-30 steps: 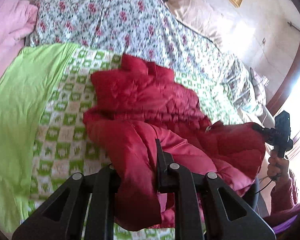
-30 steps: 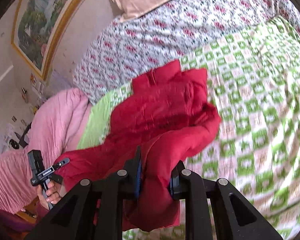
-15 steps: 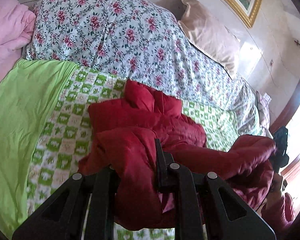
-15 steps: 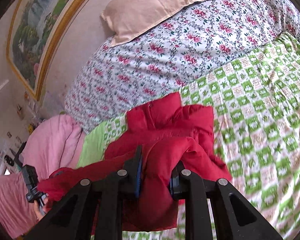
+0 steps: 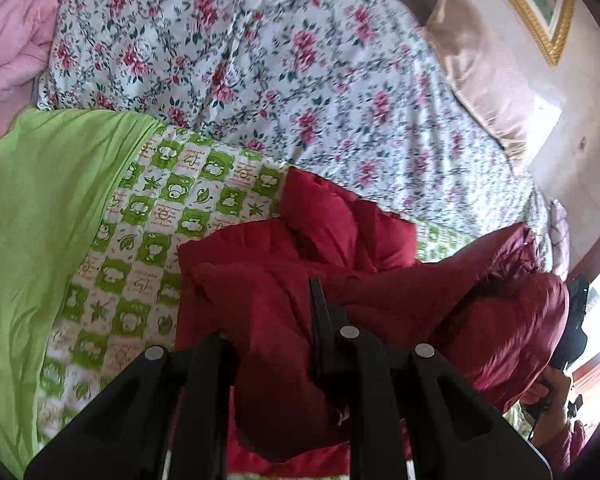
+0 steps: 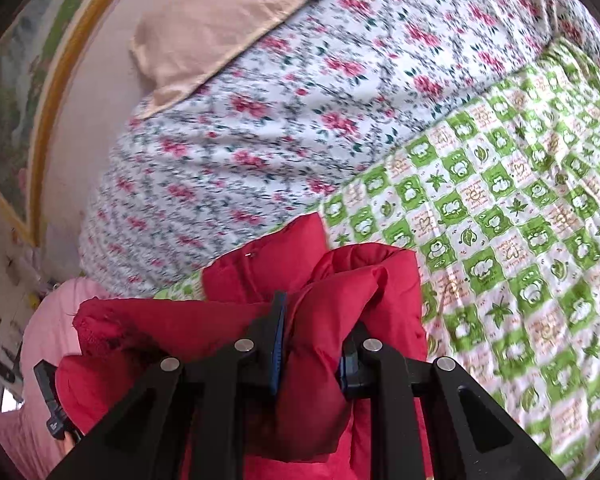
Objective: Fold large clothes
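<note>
Both grippers have carried the jacket's lower edge up toward its collar since the earlier frames, so the floral quilt (image 5: 260, 60) now fills more of each view. The left gripper (image 5: 276, 320) is clamped on a thick fold of the red padded jacket (image 5: 268, 280), and the right gripper (image 6: 312, 332) is pinched on another bunched fold of it. The jacket lies doubled over on the green checked bedsheet (image 6: 520, 240), its collar near the quilt's edge. A beige pillow (image 6: 228, 28) rests on the quilt, and a pink blanket (image 5: 8, 40) lies to the left.
</note>
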`<control>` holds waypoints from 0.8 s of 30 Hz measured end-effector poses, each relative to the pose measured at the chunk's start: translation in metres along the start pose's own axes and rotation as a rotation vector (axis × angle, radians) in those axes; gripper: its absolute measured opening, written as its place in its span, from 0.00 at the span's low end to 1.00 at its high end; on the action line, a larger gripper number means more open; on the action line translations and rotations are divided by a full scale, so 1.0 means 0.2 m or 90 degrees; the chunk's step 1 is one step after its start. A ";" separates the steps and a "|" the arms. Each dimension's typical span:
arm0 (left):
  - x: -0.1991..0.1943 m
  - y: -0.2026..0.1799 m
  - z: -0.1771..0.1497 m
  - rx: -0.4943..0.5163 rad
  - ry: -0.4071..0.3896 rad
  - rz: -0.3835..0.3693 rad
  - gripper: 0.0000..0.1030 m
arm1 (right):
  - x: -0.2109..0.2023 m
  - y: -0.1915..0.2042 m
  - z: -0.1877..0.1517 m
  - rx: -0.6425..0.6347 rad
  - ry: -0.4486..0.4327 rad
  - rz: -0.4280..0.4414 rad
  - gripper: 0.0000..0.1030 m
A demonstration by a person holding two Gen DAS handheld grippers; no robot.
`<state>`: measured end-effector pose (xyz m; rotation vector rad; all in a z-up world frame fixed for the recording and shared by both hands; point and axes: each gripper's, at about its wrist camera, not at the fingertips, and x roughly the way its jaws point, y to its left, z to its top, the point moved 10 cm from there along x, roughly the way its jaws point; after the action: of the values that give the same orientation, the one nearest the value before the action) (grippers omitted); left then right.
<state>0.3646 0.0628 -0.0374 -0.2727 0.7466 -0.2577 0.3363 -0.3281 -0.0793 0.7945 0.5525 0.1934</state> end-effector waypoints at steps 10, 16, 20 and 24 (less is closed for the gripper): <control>0.37 0.13 0.09 -0.044 0.046 0.010 0.15 | 0.39 -0.20 0.02 0.049 0.014 -0.056 0.18; 0.46 0.19 0.14 -0.079 0.067 -0.021 0.18 | 0.54 -0.31 0.04 0.087 0.005 -0.077 0.18; 0.42 0.20 0.17 -0.076 0.069 -0.043 0.19 | 0.62 -0.34 0.06 0.086 0.003 -0.101 0.18; 0.29 0.17 0.20 -0.048 0.045 -0.054 0.22 | 0.69 -0.34 0.08 0.069 0.001 -0.140 0.18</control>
<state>0.4385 0.0814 -0.0563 -0.3686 0.8173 -0.3207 0.4584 -0.3355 -0.1732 0.8320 0.6508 -0.0384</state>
